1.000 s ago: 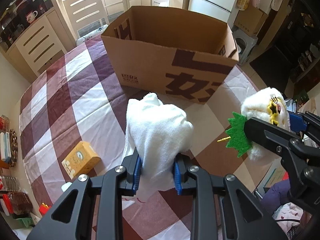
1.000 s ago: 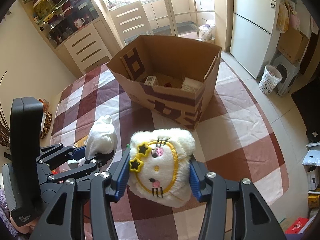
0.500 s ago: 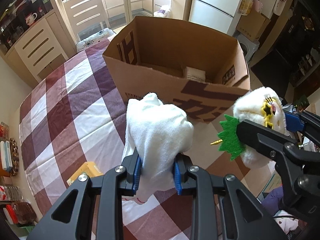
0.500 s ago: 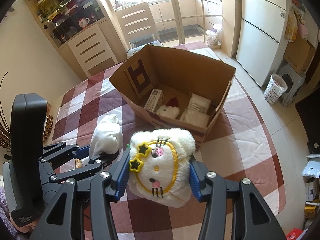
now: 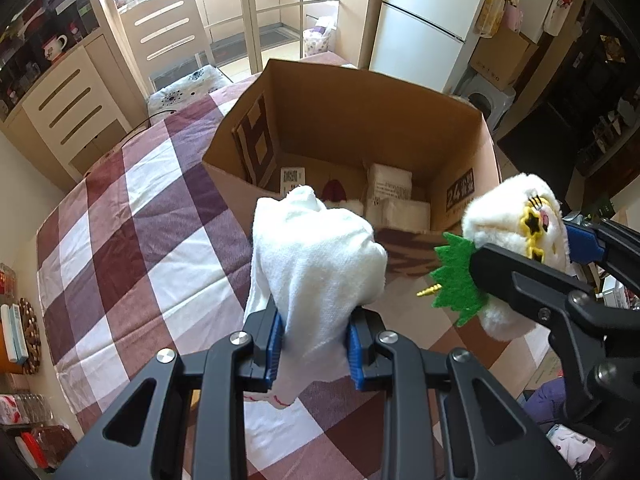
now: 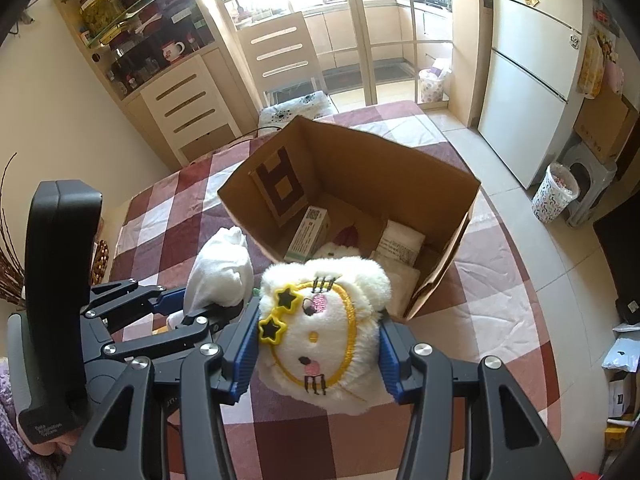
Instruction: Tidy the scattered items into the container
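- White cloth (image 5: 316, 256) is clamped in left gripper (image 5: 314, 354), near cardboard box (image 5: 400, 120) front wall.
- Plush toy (image 6: 320, 332) is pinched by right gripper (image 6: 316, 364), beside it.
- Packets (image 5: 390, 184) are seen inside box on checkered tablecloth (image 5: 132, 220).

Both wrist cams look steeply down along their fingers, close above the checked table (image 5: 132, 216). Left cam sits left of the right one. Both share the open cardboard box (image 5: 360, 120) (image 6: 360, 160) ahead
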{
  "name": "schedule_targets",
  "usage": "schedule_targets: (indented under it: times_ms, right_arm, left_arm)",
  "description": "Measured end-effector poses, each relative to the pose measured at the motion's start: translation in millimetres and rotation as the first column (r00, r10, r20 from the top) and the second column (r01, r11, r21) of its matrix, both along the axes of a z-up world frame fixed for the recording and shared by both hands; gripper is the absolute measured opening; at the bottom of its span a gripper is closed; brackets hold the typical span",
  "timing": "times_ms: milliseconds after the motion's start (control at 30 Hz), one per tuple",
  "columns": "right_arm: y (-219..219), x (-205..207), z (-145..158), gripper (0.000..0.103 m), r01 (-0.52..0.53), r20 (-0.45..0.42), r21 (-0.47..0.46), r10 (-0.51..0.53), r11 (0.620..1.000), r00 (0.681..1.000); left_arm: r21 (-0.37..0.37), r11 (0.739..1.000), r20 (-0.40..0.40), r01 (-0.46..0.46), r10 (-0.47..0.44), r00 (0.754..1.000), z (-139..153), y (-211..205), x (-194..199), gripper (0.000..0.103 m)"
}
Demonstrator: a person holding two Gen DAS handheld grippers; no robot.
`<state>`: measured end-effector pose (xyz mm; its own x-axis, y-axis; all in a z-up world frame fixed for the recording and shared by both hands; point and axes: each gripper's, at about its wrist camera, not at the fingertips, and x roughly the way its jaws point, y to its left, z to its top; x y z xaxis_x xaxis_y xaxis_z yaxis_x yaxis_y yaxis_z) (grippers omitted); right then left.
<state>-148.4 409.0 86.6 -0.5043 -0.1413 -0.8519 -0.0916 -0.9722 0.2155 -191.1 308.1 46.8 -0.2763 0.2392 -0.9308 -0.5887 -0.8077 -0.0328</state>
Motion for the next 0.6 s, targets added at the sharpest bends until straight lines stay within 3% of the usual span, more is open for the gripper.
schedule_targets:
  times_ms: [600]
  right_arm:
    - [29,-37,20,0.052,0.028,-0.064,0.030,-0.026,0.999,0.998]
  left_arm:
    - [0.060,0.998,-0.034,0.033,-0.031,0.999,34,31,-50,0.027]
